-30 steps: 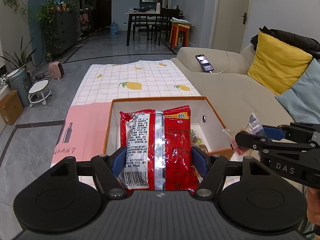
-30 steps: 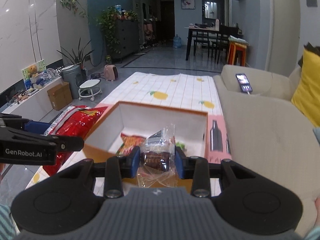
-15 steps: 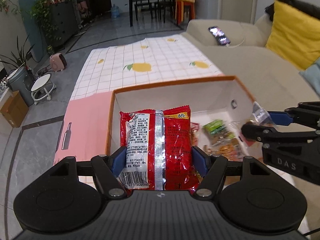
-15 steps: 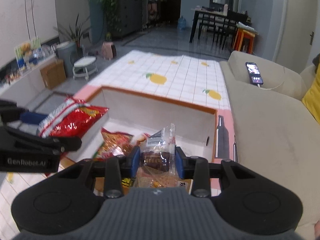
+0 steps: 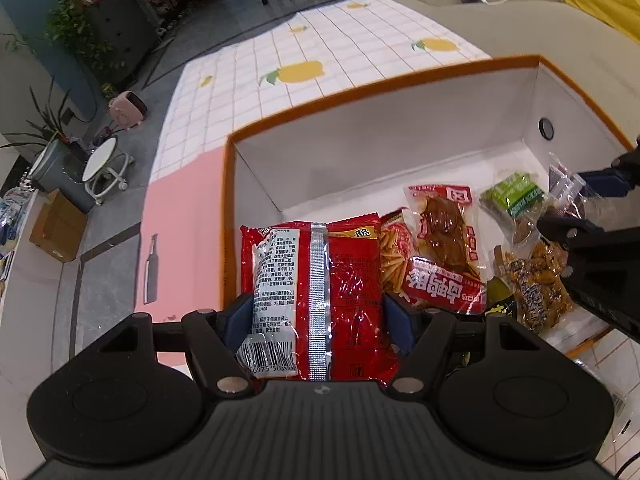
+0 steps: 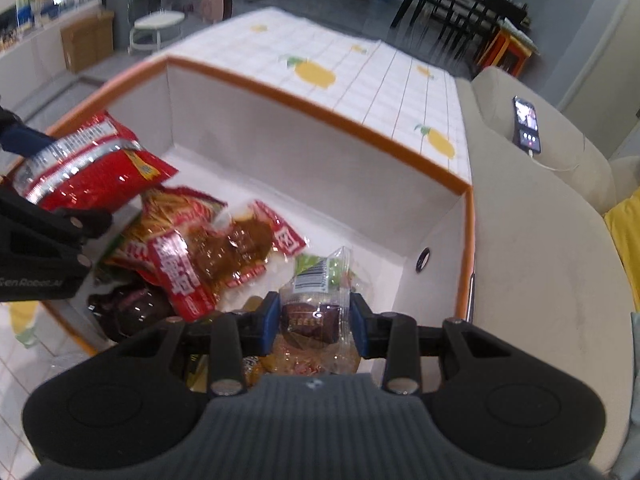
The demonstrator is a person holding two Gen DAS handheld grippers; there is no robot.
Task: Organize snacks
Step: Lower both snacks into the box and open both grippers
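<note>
My left gripper [image 5: 318,316] is shut on a red snack bag [image 5: 320,296] with a silver seam, held over the near left part of the orange-rimmed white box [image 5: 380,148]. My right gripper [image 6: 314,320] is shut on a small clear packet with a dark snack [image 6: 316,308], held over the box's near right part [image 6: 320,152]. Several snack packs lie in the box: a red pack with brown meat [image 5: 444,248], a green packet [image 5: 512,196] and a yellow-brown packet [image 5: 536,288]. The red bag also shows at the left of the right wrist view [image 6: 92,168].
The box stands on a table with a lemon-print white cloth [image 5: 320,52] and a pink sheet [image 5: 184,232]. A beige sofa [image 6: 540,240] with a phone [image 6: 526,124] on it runs along the right. A white stool [image 5: 104,164] stands on the floor at left.
Both grippers have moved forward and tilted down over the box with their snacks still held. The box's inside and the packs in it now fill both views.
</note>
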